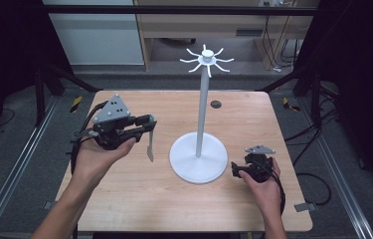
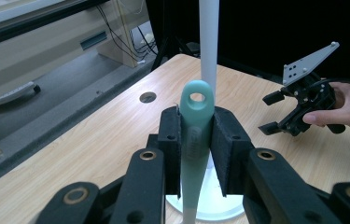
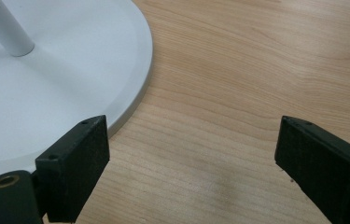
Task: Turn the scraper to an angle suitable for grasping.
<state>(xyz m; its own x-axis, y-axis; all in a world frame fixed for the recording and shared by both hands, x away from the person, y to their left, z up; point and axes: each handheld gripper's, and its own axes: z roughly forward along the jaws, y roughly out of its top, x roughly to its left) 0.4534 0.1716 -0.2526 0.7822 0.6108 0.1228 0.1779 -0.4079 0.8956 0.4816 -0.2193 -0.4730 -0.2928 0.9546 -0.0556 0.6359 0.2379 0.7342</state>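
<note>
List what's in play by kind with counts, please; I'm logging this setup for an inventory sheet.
White hook stand: 1
Teal-handled utensil, clamped in the left gripper: 1
Handheld grippers, left plus the open right gripper: 2
Wooden table: 1
Total: 5

A stand [image 1: 198,160] sits mid-table [image 1: 139,199], between both claws.
</note>
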